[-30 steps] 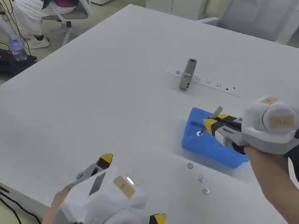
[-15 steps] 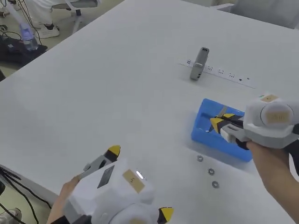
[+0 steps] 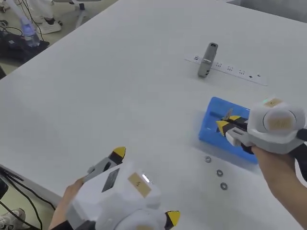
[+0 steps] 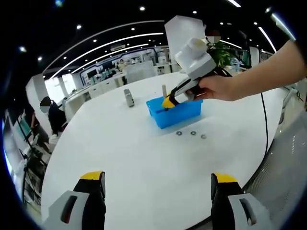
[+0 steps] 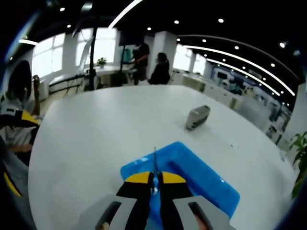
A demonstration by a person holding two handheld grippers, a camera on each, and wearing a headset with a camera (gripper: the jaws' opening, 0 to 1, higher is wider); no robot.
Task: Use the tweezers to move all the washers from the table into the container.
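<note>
Two rounded white handheld units in the head view: the left gripper [image 3: 145, 186] at six o'clock, the right gripper [image 3: 223, 124] at four o'clock. Each has grey jaws tipped yellow and black, with tan labels on top.

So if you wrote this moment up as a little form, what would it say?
Table: white
Container: blue, open top
Washers: three lying on the table, in a row beside the container
Right gripper: shut on tweezers, which point down over the container
Left gripper: open, holding nothing, above the table
</note>
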